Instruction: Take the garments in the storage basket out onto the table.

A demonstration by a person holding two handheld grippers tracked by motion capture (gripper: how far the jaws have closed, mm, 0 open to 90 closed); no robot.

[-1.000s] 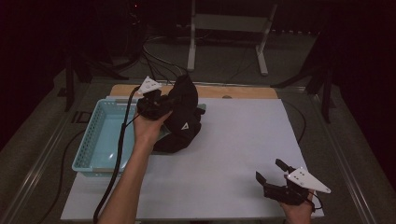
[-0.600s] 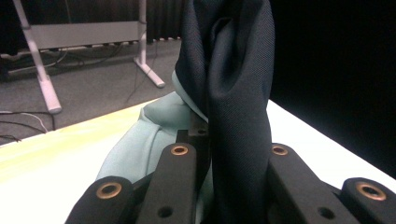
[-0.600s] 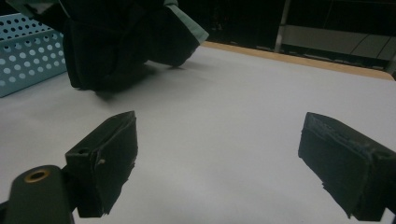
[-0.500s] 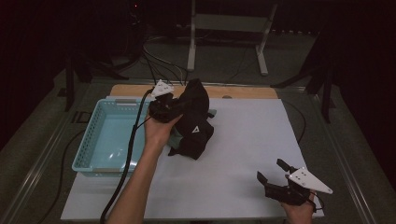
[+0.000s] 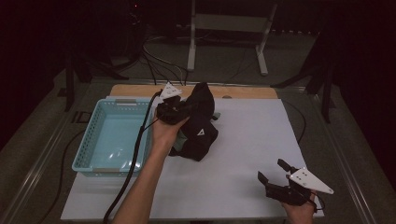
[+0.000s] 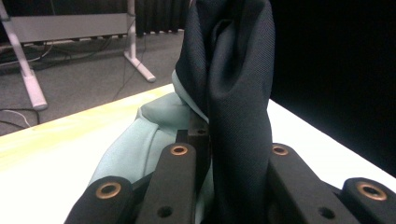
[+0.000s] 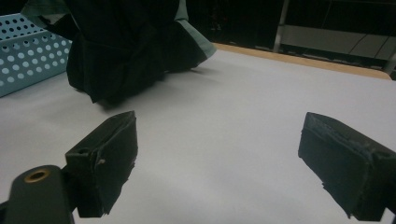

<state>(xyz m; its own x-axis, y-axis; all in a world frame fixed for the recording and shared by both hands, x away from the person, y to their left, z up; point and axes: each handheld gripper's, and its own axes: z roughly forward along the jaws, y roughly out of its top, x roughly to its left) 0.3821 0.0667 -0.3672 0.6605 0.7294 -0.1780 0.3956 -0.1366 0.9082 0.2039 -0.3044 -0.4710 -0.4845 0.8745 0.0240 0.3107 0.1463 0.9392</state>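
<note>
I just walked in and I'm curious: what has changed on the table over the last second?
The left gripper, shut on the black garment, has carried it rightward, away from the blue basket and farther onto the white table. The right gripper stayed open at the near right corner, and the basket has not moved.

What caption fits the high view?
Left gripper lifts black garment beside blue basket; right gripper waits open.

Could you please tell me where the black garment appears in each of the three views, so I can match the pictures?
High view: the black garment sits left of centre, lifted by the left gripper beside the blue basket.
Left gripper view: it fills the centre, pinched between the jaws.
Right gripper view: top left, its lower part on the table.
Shared landmark: the garment's pale green lining.
</note>
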